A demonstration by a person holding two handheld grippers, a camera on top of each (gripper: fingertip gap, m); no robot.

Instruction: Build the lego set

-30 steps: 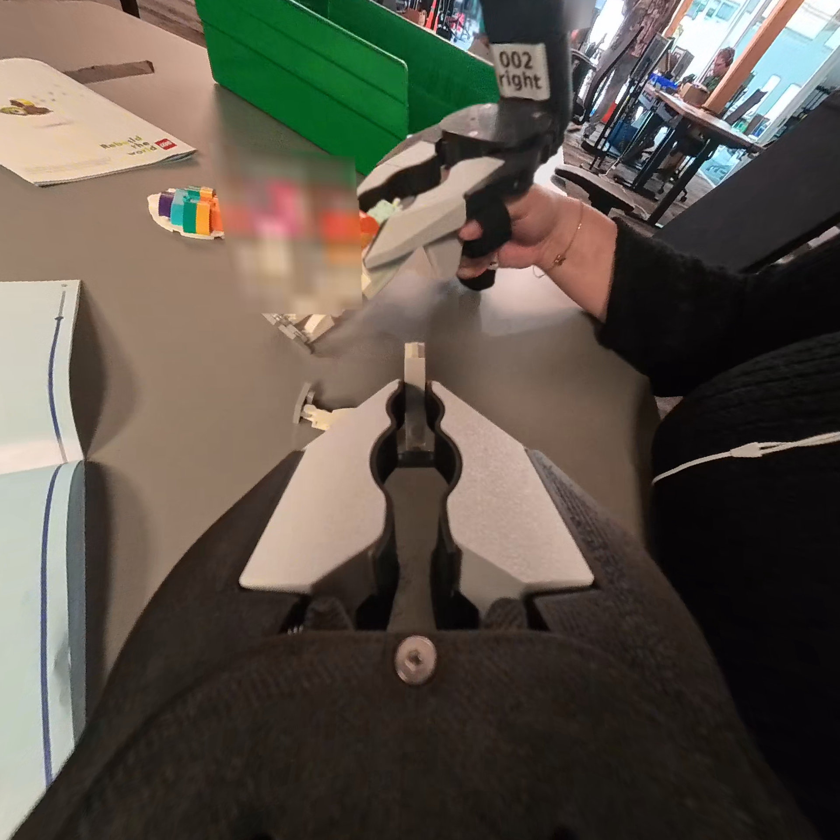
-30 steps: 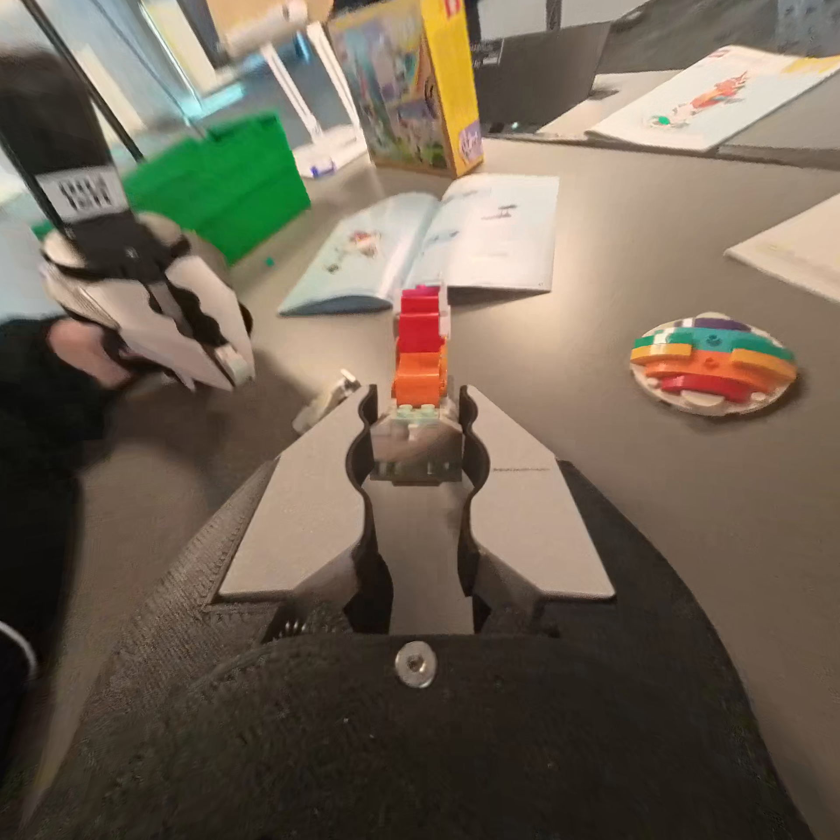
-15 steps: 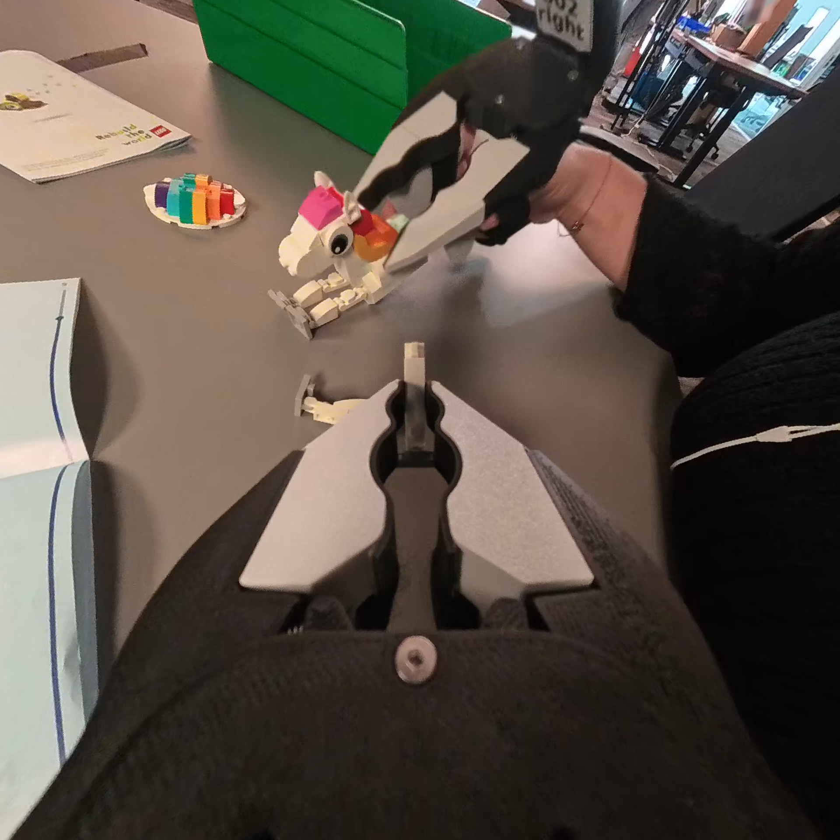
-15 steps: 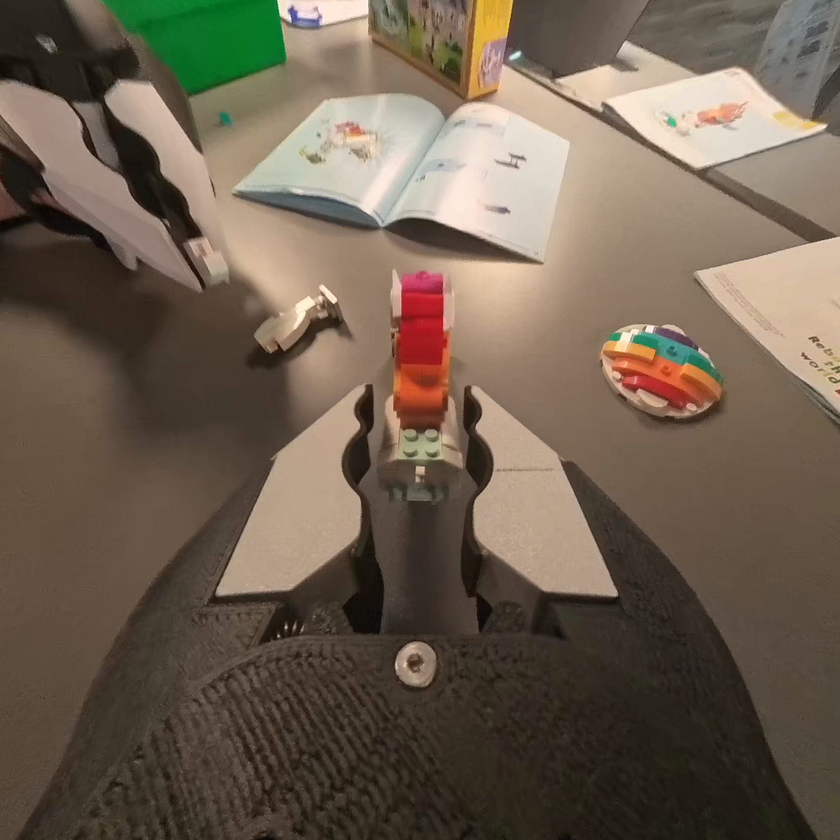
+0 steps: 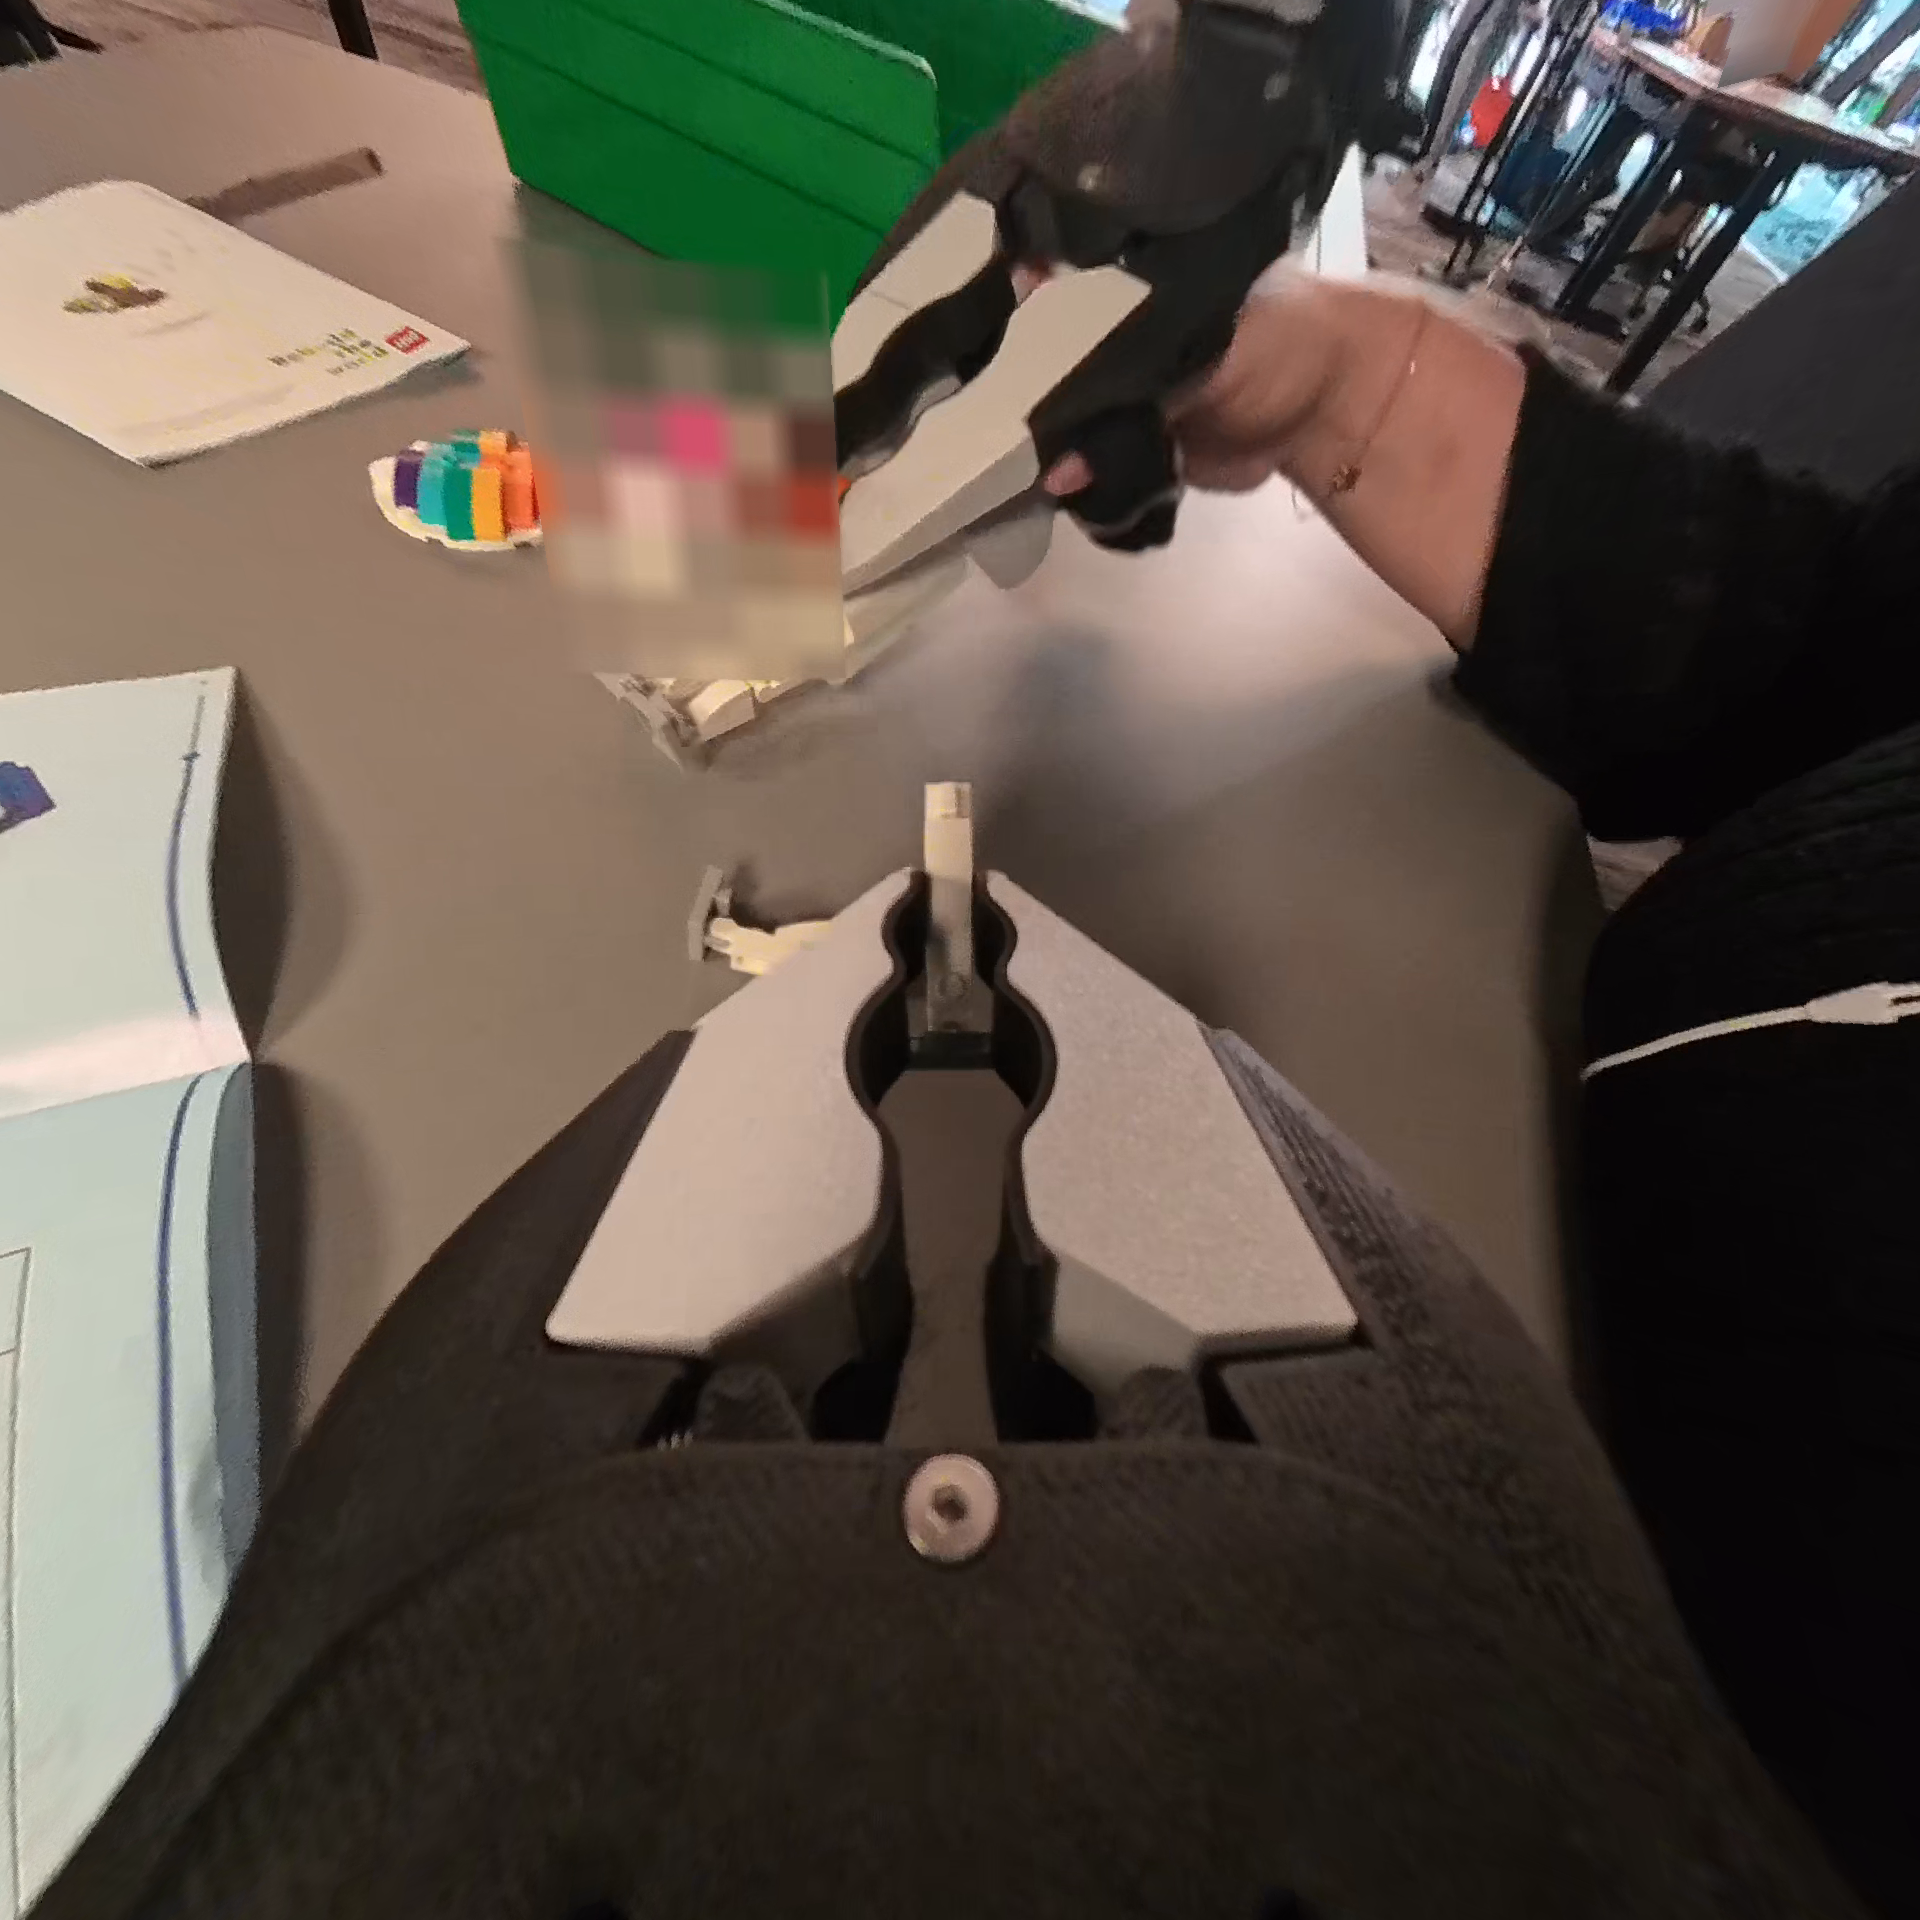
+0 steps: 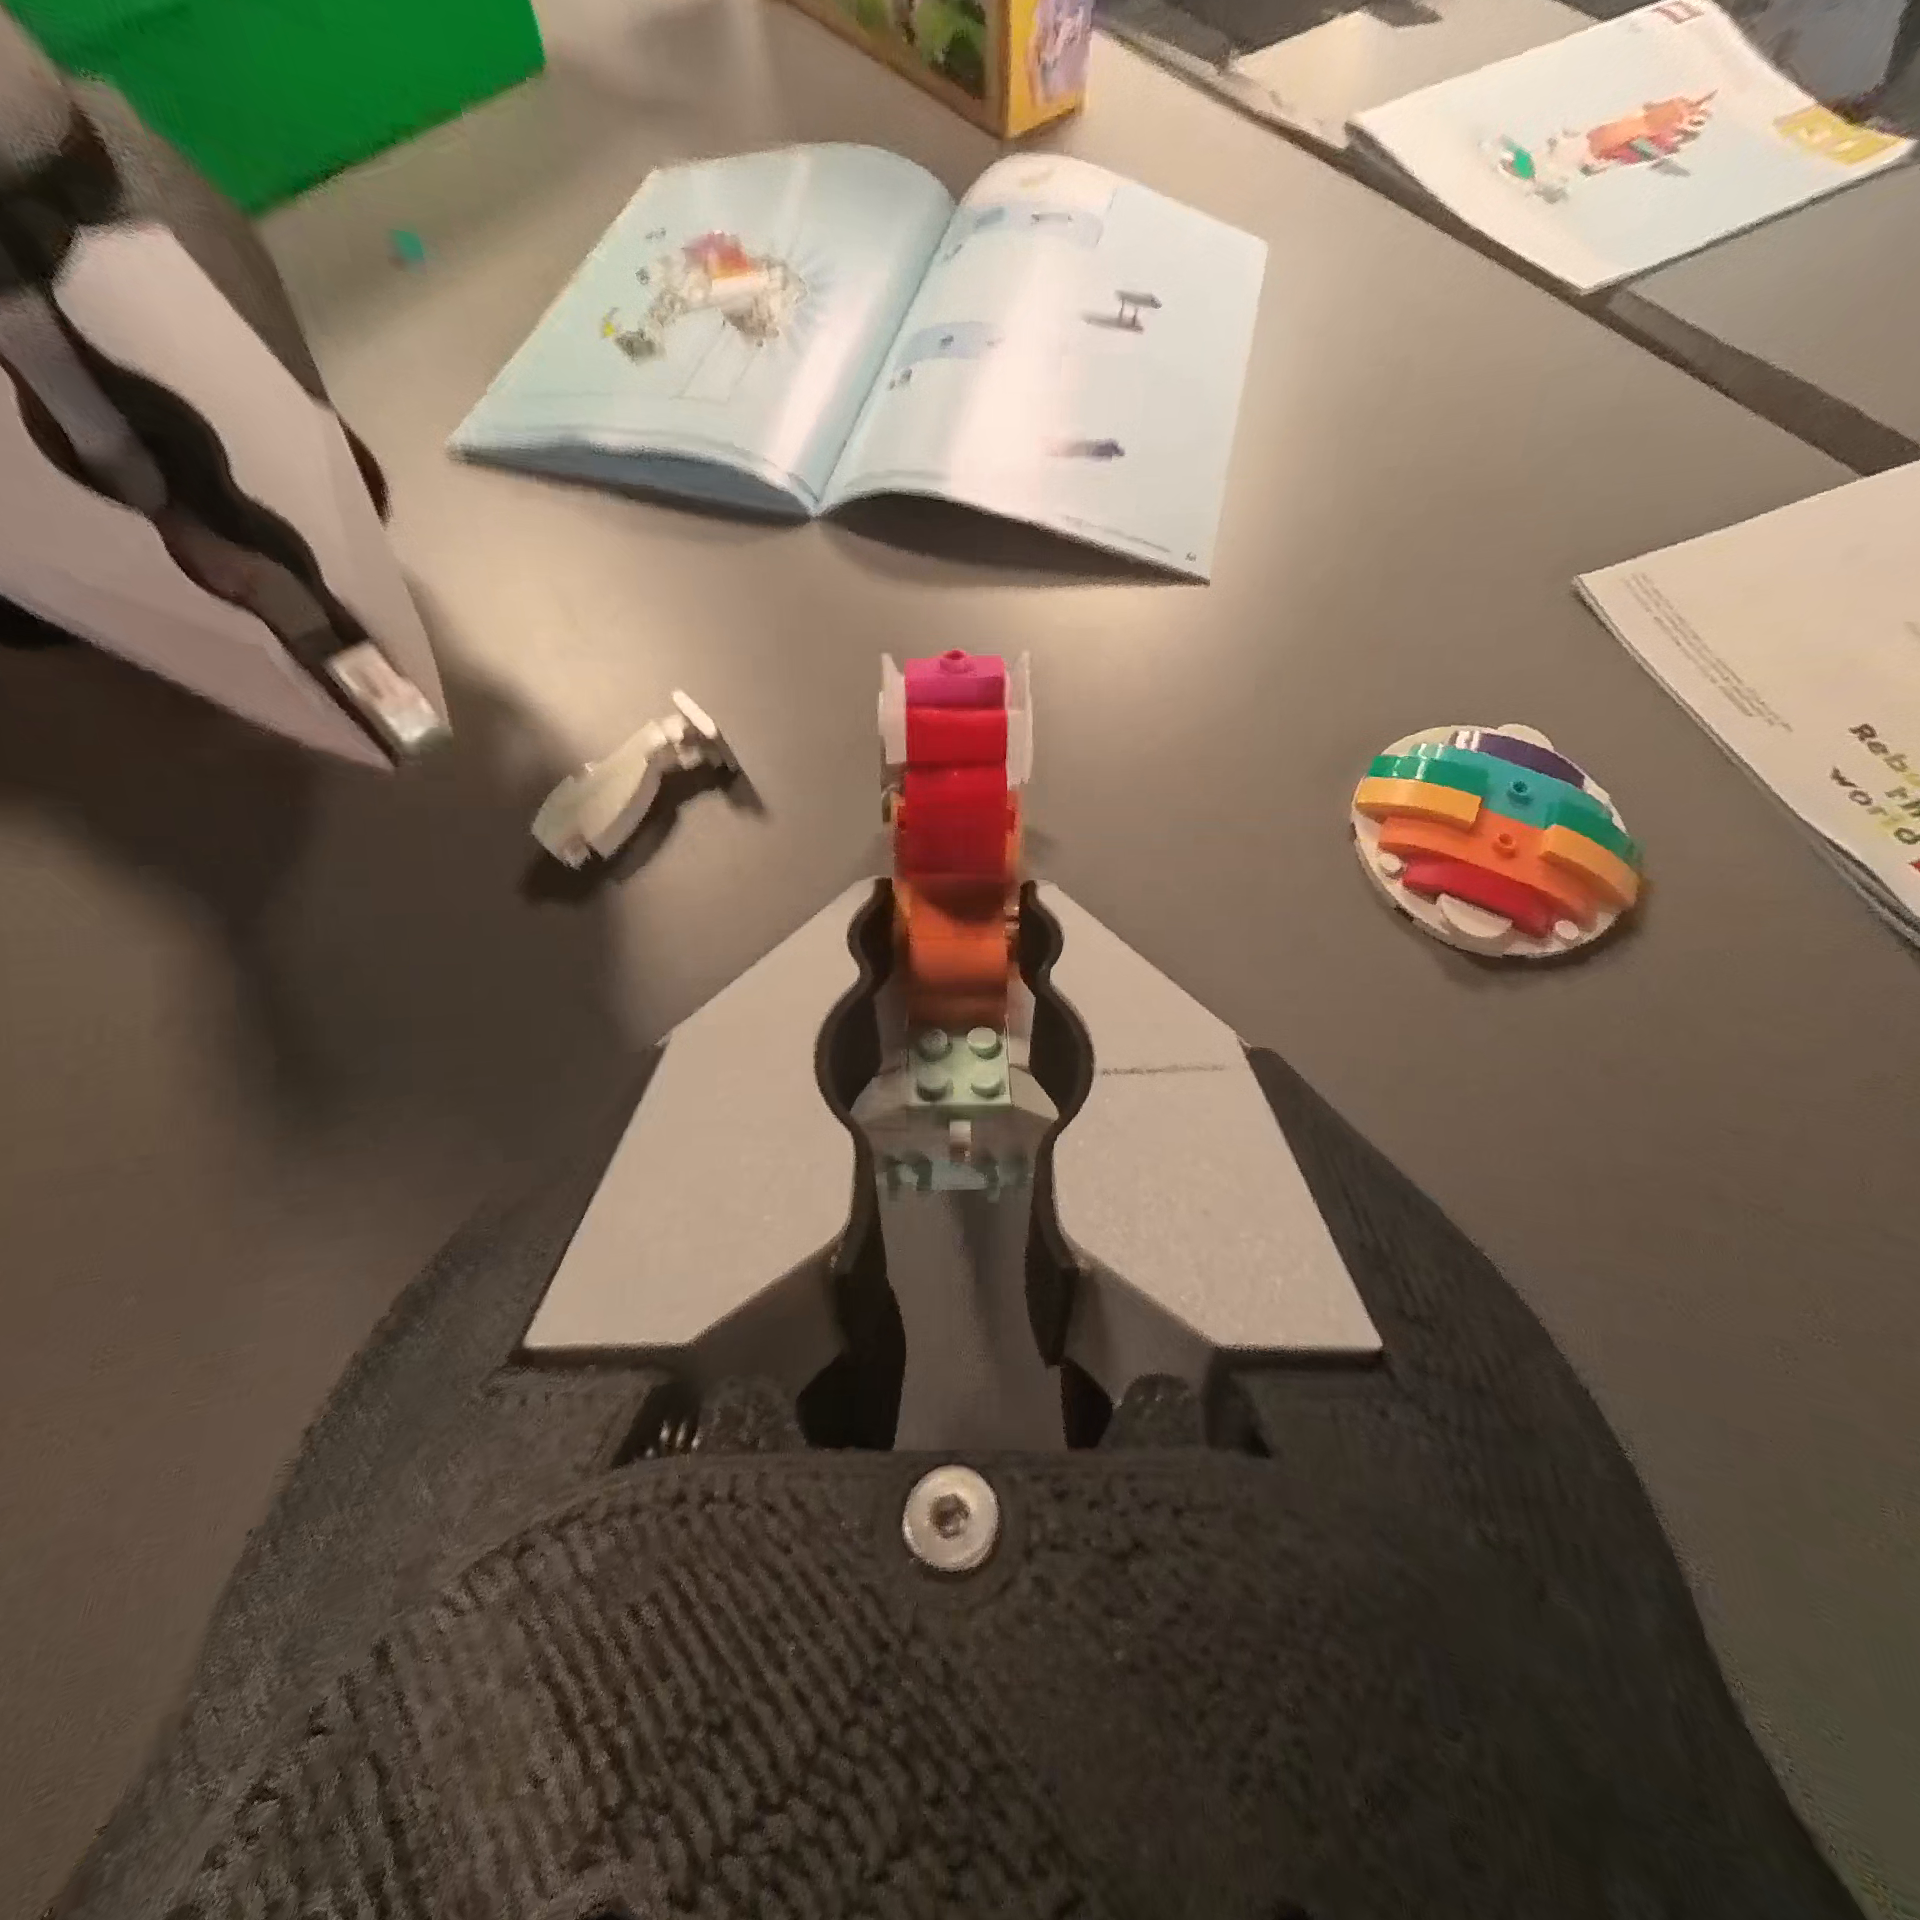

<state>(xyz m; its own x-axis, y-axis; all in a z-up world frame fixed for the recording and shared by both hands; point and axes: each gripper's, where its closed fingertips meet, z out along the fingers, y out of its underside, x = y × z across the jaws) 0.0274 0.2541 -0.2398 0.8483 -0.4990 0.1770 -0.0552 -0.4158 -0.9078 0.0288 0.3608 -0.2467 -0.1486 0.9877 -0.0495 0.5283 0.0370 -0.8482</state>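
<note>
Both tongs (image 5: 948, 894) (image 6: 956, 894) clamped, tilted tableward.

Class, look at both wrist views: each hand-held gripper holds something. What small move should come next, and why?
Probably bring the left hand-held gripper toward the right one and line up its small white piece with the model. Both are shut on their parts, apart, above the table, so nothing can be joined yet. Where the piece attaches cannot be told.

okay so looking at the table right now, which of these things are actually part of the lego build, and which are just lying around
Part of the build:
- lego animal in the right gripper
- small white piece in the left gripper
- loose white leg
- rainbow disc
- open instruction booklet

Lying about:
- green bin
- lego box
- other booklets
</note>
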